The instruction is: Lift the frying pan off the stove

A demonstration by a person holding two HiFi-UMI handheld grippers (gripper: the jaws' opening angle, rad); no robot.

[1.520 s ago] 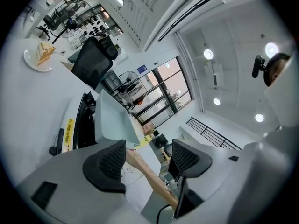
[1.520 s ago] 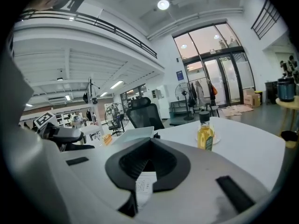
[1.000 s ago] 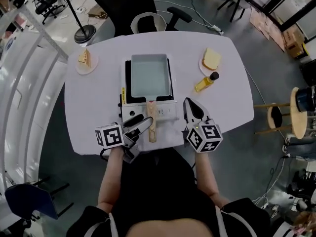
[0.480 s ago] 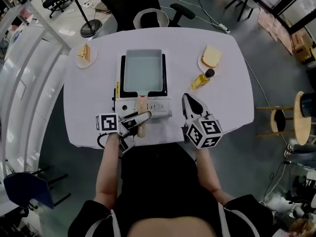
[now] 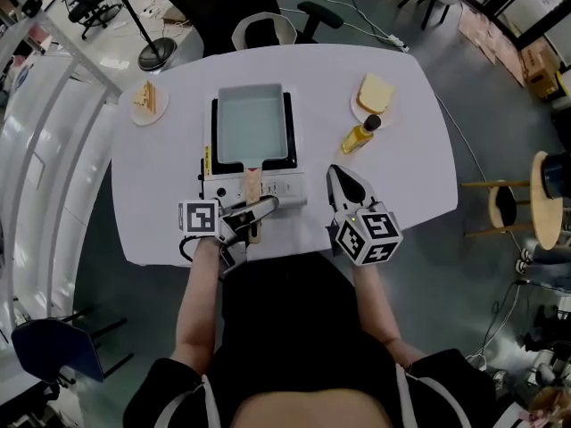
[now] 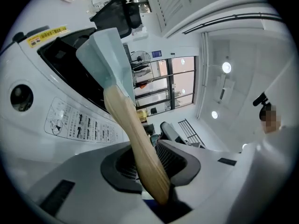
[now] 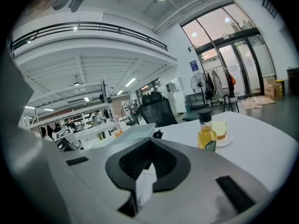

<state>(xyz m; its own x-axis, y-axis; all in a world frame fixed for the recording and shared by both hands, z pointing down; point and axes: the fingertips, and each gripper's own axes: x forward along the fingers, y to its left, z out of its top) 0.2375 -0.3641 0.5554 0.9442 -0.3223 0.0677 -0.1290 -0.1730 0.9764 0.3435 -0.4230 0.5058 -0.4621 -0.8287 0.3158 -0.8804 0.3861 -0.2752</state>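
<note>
The left tongs had just been closing and now clamped the smooth, pale wooden handle of the rectangular grey-blue frying pan. The pan sat on the black-and-white portable stove by the near edge of the white rounded worktop. The print on the stove's yellow label was too small to read. The right tongs were closed and empty. There were two plates of bread, one at the far left corner and one at the far right. Near the latter stood one black-capped bottle of yellow oil.

Open office-lab hall: office chair, glass doors, mezzanine railing.
</note>
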